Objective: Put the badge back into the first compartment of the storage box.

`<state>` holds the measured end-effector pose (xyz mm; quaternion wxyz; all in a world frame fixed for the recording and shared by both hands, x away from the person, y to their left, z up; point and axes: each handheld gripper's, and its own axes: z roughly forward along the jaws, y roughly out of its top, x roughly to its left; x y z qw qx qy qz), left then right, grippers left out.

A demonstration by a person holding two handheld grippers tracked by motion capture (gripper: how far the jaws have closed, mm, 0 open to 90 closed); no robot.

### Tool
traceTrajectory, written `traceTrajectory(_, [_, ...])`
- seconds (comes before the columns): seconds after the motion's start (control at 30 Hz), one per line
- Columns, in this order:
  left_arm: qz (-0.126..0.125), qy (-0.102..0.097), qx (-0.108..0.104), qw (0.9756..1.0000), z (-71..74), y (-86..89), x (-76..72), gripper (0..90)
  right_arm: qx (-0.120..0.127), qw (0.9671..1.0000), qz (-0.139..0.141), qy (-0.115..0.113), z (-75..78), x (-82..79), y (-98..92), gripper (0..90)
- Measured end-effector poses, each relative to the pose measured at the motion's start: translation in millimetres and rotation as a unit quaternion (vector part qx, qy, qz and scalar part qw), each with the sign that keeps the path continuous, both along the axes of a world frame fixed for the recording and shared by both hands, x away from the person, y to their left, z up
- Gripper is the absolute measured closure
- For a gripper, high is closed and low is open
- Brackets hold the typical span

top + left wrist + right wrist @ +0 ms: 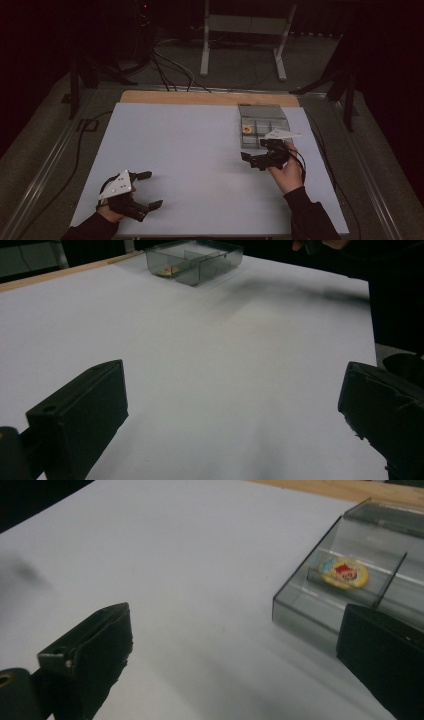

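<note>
Spreading across most of the high view, the white worktop carries a clear plastic compartment box near its far right edge. Just in front of that box hovers the right gripper, jaws released wide with nothing between them; in the right gripper view the box's near wall lies just beside one jaw. At the near left corner the left gripper sits low over bare worktop, well apart from the box, jaws likewise spread and empty. Smallest, a round yellow token with a red mark lies in a compartment on the box's left side.
</note>
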<state>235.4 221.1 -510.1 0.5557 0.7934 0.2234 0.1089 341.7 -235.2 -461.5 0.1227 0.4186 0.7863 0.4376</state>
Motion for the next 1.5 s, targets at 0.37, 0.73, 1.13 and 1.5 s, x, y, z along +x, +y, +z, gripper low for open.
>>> traceTrajectory(0.37, [0.000,0.000,0.000,1.0000,0.0,-0.2,0.2,0.3,-0.006,0.9999,0.009,-0.012,-14.0,-34.7,-16.1,1.2])
traceTrajectory(0.73, [0.000,0.001,0.001,1.0000,-0.3,-0.8,0.4,0.3,-0.019,0.9995,0.026,-0.002,-34.8,-59.9,-26.8,1.2])
traceTrajectory(1.13, [-0.002,0.001,0.004,1.0000,-0.9,-1.5,0.5,0.3,-0.045,0.9974,0.055,-0.005,-59.0,-83.3,-44.7,1.2])
traceTrajectory(1.5, [-0.004,0.001,0.007,1.0000,-1.6,-2.5,0.6,0.3,-0.045,0.9975,0.056,-0.004,-63.1,-83.5,-45.6,1.2])
